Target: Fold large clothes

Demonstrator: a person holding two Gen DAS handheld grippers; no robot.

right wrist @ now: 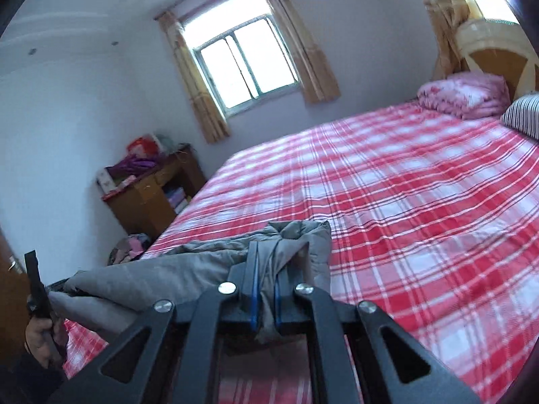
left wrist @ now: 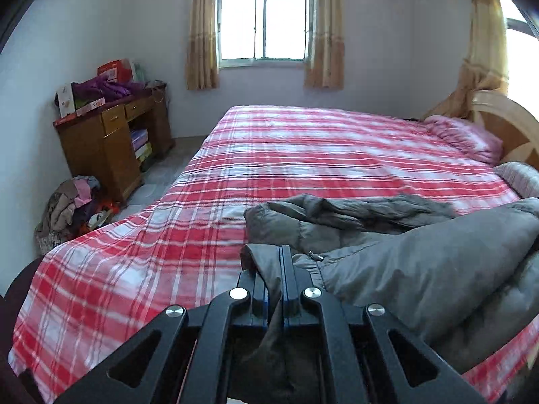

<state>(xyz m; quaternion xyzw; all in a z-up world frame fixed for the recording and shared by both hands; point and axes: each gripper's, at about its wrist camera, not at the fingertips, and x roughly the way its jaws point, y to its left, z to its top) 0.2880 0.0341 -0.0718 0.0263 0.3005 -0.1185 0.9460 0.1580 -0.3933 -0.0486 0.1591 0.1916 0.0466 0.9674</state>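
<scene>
Left gripper [left wrist: 276,262] clamped on a fold of the grey jacket [left wrist: 421,269] at lower centre of its frame — right gripper [right wrist: 266,262] likewise pinching jacket cloth at lower centre. Jacket bunched low over the plaid bed [left wrist: 303,155], hand [right wrist: 40,340] at lower left

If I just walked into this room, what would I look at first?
Probably the big bed with its bright red and white checked sheet, which fills the middle of the room. Next, the puffy grey jacket lying at its near edge, with the left gripper and right gripper each pinching a bit of it. Behind the bed, a bright window glows between yellow curtains.
</scene>
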